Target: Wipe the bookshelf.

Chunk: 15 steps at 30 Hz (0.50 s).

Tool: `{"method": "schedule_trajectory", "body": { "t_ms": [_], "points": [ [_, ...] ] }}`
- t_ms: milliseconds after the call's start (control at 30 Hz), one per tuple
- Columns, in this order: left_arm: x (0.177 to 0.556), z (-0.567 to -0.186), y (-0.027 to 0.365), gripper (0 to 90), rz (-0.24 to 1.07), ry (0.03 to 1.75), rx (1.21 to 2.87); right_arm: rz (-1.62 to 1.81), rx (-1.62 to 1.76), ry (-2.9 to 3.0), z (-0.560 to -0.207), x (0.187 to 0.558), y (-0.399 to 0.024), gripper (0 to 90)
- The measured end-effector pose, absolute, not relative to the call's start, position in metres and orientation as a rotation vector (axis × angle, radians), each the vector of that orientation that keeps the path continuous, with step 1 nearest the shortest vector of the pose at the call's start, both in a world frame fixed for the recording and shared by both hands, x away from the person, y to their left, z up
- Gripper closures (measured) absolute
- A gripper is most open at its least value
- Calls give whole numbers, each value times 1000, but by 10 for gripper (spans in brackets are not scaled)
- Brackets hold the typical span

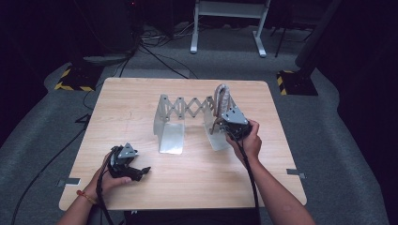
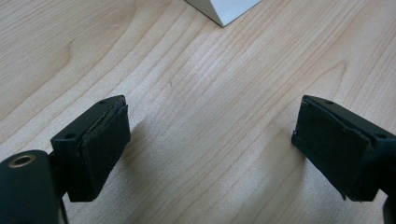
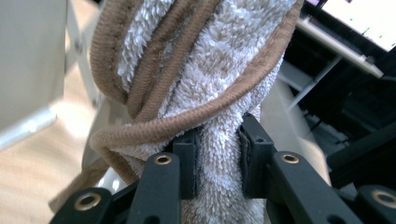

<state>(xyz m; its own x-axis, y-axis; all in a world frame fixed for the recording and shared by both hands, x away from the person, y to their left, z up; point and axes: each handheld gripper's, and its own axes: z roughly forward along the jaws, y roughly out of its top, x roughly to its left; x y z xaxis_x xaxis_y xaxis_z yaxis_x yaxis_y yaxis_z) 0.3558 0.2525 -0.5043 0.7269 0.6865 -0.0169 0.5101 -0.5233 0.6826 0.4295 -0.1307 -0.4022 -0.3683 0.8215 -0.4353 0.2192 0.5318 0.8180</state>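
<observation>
A grey-and-tan terry towel [image 1: 222, 97] with brown piping is bunched upright over the right end of a metal expanding rack [image 1: 184, 108]. My right gripper [image 1: 227, 121] is shut on it; in the right gripper view the towel [image 3: 205, 79] is squeezed between the two black pads [image 3: 187, 161]. My left gripper [image 1: 141, 172] rests on the table at the near left, pointing right. In the left gripper view its jaws stand wide apart, my left gripper [image 2: 210, 144] holding nothing above bare wood.
The wooden table [image 1: 141, 98] carries the rack's two flat metal feet [image 1: 171, 138] toward its middle. A white corner of one foot [image 2: 224, 9] lies ahead of the left gripper. Cables, a white stand [image 1: 230, 18] and yellow-black striped bases [image 1: 75, 77] sit on the floor beyond.
</observation>
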Motion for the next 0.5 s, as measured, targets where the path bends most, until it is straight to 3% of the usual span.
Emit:
{"method": "schedule_trajectory", "body": {
  "t_ms": [500],
  "points": [
    [356,-504,252,112,335,901,2243,639,848,2072,-482,427,-136,726]
  ]
}}
